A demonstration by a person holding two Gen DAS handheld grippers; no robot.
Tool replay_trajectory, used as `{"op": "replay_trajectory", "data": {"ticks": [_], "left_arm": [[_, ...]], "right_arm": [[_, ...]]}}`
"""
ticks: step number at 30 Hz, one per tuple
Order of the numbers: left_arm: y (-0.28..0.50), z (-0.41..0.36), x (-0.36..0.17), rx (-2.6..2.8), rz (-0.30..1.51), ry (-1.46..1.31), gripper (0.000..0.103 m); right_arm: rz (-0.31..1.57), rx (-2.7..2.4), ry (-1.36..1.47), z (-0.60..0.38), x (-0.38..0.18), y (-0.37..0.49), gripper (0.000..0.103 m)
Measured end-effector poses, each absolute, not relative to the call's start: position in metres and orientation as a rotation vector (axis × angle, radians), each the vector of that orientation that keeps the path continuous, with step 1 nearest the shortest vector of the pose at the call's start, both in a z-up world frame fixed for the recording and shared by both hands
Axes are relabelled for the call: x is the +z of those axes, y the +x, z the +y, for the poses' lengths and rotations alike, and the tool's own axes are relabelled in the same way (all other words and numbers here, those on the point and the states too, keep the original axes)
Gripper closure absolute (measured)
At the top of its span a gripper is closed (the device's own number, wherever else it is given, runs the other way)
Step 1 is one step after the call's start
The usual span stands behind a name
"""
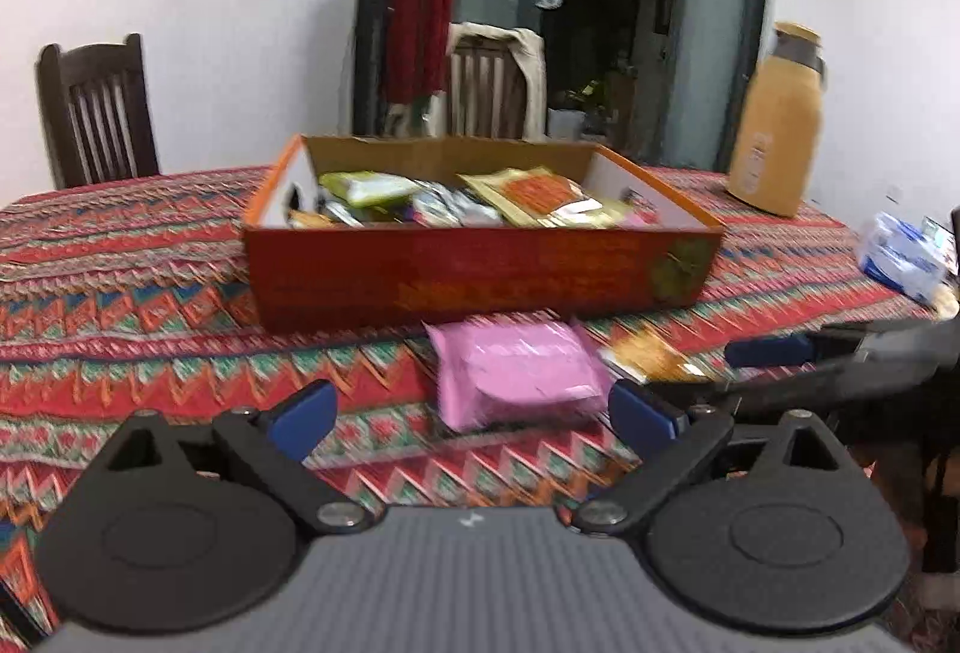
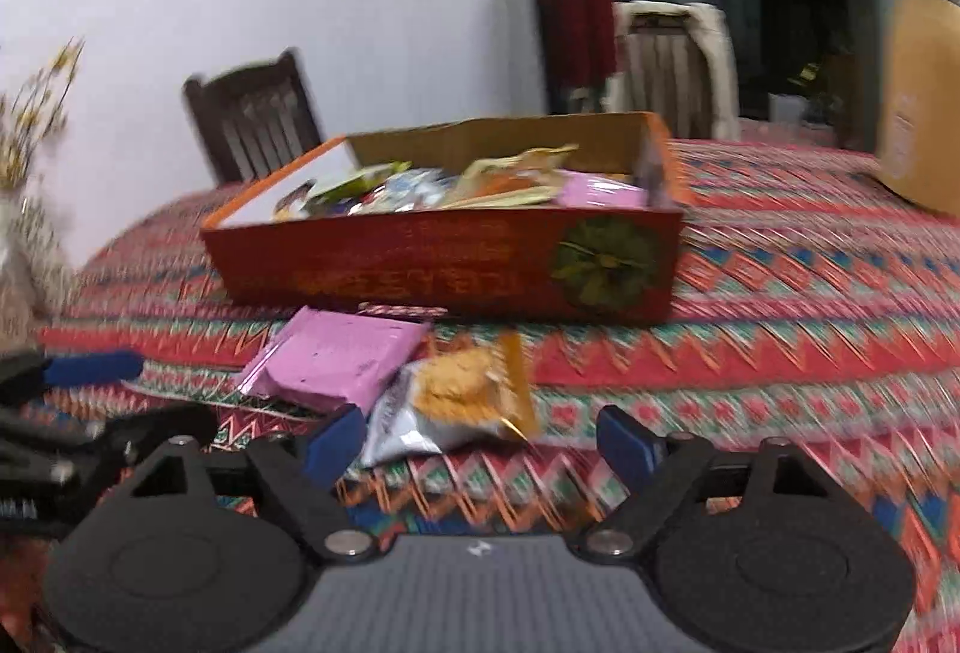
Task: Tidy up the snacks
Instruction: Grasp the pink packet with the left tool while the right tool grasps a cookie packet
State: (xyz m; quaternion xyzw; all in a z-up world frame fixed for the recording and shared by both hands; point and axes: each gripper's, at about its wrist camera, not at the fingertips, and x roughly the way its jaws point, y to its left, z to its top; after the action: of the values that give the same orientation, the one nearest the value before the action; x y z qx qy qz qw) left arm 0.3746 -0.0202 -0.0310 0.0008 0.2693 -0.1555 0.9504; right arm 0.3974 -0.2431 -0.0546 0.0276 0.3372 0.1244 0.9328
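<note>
Both claws tilt downward over the desk (image 1: pixel 120 257), jaws wide and empty. Left claw (image 1: pixel 474 416): pink packet (image 1: pixel 516 371) at 12 o'clock. Right claw (image 2: pixel 480 440): orange snack bag (image 2: pixel 456 401) at 11 o'clock. Red box (image 1: pixel 480 269) of snacks beyond.

One shallow red-orange cardboard box (image 1: pixel 480 275) is counted, its packets too jumbled to number. Two loose packets are seen on the patterned cloth: one pink plastic packet (image 1: pixel 516 374) and one orange-and-silver snack pouch (image 2: pixel 456 401). Two wooden chairs (image 1: pixel 96 107) and one tan flask (image 1: pixel 777 125) are noted.
</note>
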Motion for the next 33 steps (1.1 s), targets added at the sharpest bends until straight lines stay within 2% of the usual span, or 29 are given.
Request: {"op": "replay_trajectory", "data": {"ticks": [4,5,7,8,9,15,16,23,25,27,31,33], "left_arm": [[0.393,-0.010,-0.026,-0.309,0.569,-0.040,0.004],[0.398,-0.012,-0.027,-0.318,0.581,-0.039,0.004],[0.405,-0.018,-0.031,-0.325,0.598,-0.031,0.002],[0.410,-0.023,-0.034,-0.324,0.610,-0.028,0.002],[0.413,-0.029,-0.038,-0.321,0.624,-0.025,0.002],[0.431,-0.065,-0.056,-0.301,0.684,0.019,0.000],[0.431,-0.069,-0.057,-0.292,0.672,0.047,0.000],[0.443,-0.070,-0.062,-0.318,0.717,0.071,0.000],[0.433,-0.068,-0.060,-0.336,0.732,0.081,0.001],[0.414,-0.067,-0.057,-0.409,0.749,0.044,0.001],[0.391,-0.073,-0.051,-0.568,0.731,0.059,0.001],[0.397,-0.076,-0.048,-0.486,0.704,0.089,0.001]], "right_arm": [[0.729,0.286,-0.034,-0.227,-0.066,0.425,0.027],[0.715,0.284,-0.059,-0.225,-0.067,0.426,0.033],[0.706,0.294,-0.055,-0.226,-0.066,0.427,0.037],[0.690,0.290,-0.049,-0.229,-0.066,0.426,0.052],[0.682,0.293,-0.037,-0.234,-0.066,0.425,0.056],[0.670,0.208,-0.015,-0.277,-0.056,0.421,0.062],[0.665,0.194,-0.004,-0.283,-0.055,0.420,0.066],[0.654,0.174,-0.028,-0.294,-0.053,0.419,0.065],[0.659,0.191,0.029,-0.304,-0.049,0.420,0.058],[0.679,0.215,0.092,-0.313,-0.048,0.423,0.057],[0.700,0.234,0.093,-0.309,-0.052,0.426,0.035],[0.714,0.258,0.085,-0.304,-0.056,0.427,0.035]]}}
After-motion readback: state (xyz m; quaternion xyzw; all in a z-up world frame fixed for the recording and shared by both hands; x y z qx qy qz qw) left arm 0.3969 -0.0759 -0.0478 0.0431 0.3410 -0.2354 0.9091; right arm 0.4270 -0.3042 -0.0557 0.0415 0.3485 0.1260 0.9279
